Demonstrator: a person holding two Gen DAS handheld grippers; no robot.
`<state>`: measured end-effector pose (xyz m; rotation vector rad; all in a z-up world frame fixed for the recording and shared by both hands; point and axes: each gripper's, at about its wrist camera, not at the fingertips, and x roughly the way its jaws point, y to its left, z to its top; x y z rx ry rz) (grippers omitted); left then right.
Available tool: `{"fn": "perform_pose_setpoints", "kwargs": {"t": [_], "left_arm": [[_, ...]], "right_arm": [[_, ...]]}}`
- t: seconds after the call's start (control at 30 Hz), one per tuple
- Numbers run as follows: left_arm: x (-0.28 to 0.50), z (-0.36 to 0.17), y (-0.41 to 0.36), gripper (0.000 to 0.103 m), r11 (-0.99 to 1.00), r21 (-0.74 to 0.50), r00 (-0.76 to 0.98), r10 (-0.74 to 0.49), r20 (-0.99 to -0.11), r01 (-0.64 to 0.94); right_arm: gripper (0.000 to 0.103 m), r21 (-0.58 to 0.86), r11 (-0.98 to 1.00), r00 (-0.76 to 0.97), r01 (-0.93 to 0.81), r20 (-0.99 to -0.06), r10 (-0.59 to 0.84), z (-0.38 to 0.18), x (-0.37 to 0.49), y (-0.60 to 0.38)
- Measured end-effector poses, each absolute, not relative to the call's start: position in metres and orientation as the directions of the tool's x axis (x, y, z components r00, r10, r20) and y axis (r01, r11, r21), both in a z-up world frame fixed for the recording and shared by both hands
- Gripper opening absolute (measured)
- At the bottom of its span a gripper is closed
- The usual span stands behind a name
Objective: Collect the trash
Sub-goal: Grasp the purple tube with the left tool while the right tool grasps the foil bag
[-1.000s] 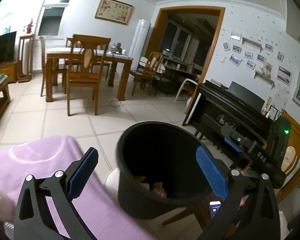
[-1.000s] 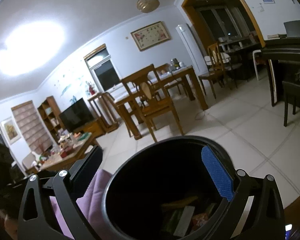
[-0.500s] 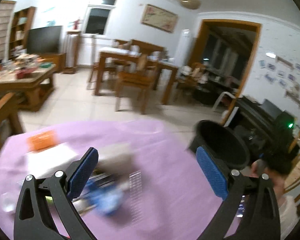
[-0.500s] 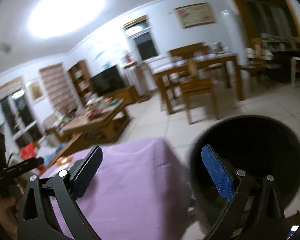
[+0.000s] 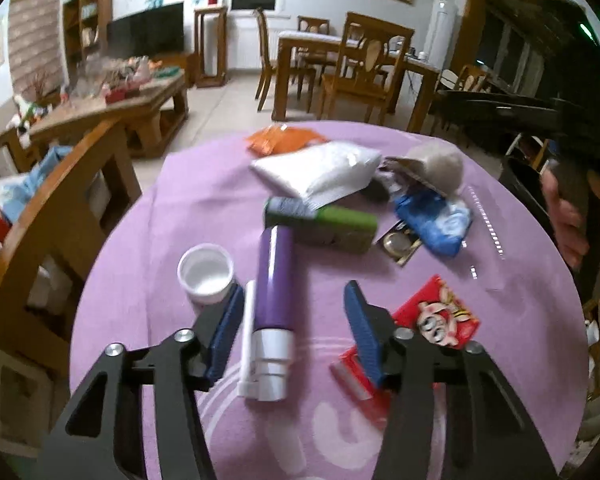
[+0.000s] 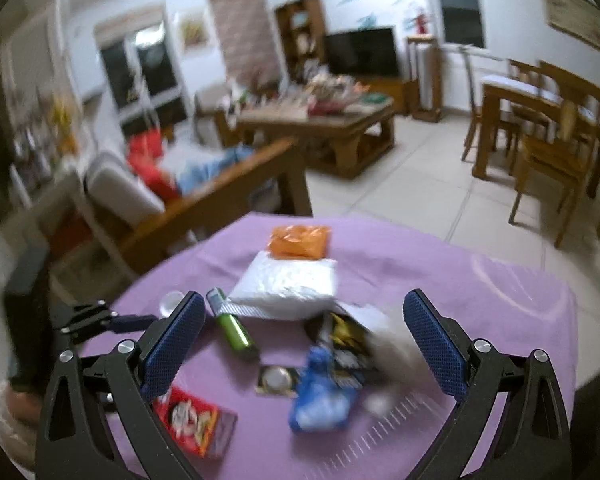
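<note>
Left fingers [image 5: 236, 312] closing round purple tube [image 5: 275, 280], seemingly not pinching yet | right gripper [image 6: 306, 344] fingers apart, empty | next: we clamp, lift.

Both tongs [image 5: 294, 330] [image 6: 304, 346] have black angular arms, silver screws and 2 blue textured pads.

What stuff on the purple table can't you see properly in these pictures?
- Purple tube, left wrist view: the left gripper is closing around it, but whether the pads touch it yet cannot be told.
- Red snack packet, left wrist view: its near end is hidden behind the right finger.
- Blue wrapper and the dark packet behind it, right wrist view: motion blur smears their print.
- Trash bin: in neither view.
</note>
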<state>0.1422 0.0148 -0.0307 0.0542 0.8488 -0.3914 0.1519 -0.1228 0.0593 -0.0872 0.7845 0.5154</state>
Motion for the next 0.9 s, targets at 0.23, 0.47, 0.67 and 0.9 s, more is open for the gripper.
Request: {"fn": "perform_pose_setpoints", "kwargs": {"t": [0.23, 0.47, 0.67, 0.9], "left_arm": [[0.144, -0.044, 0.028, 0.029, 0.926, -0.147, 0.547, -0.329, -0.769, 0.349], [0.145, -0.048, 0.03, 0.032, 0.927, -0.151, 0.531, -0.325, -0.783, 0.344], [0.146, -0.05, 0.026, 0.032, 0.928, -0.138, 0.527, -0.315, -0.789, 0.347], [0.141, -0.05, 0.022, 0.029, 0.927, -0.113, 0.532, -0.301, -0.791, 0.358]], "right_arm": [[0.098, -0.007, 0.901, 0.457, -0.434, -0.864, 0.213, 0.016, 0.222, -0.048], [0.098, -0.004, 0.902, 0.371, -0.433, -0.912, 0.174, -0.012, 0.239, -0.024], [0.098, 0.0, 0.904, 0.364, -0.427, -0.915, 0.172, -0.02, 0.24, -0.041], [0.095, -0.085, 0.892, 0.414, -0.443, -0.902, 0.12, -0.027, 0.231, -0.034]]}}
